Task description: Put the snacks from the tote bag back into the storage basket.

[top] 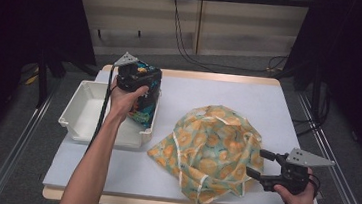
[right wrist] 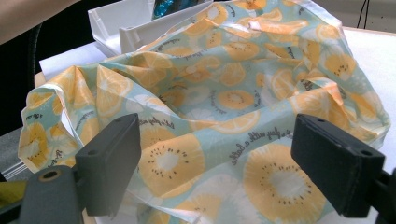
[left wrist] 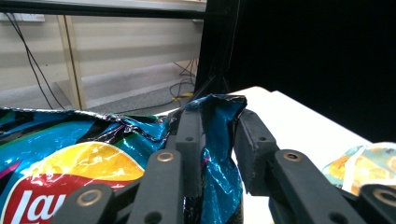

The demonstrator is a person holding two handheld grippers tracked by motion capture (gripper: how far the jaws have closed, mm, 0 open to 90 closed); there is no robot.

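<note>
High view showed the left gripper [top: 144, 73] holding a blue Lay's chip bag [top: 147, 101] over the right end of a white plastic bin [top: 85, 115] near the tabletop's [top: 250, 96] left edge. A citrus-print fabric bag [top: 209, 150] lay crumpled toward the front right, the right gripper [top: 259, 164] at its right side, jaws spread. Left gripper view showed the jaws pinching the chip bag's [left wrist: 219, 140] crinkled top edge. Right gripper view showed spread jaws flanking the fabric bag [right wrist: 219, 107], the bin [right wrist: 126, 23] beyond.

Bare table [top: 250, 96] lies open beyond the bag [top: 212, 150] and tray [top: 85, 115].
</note>
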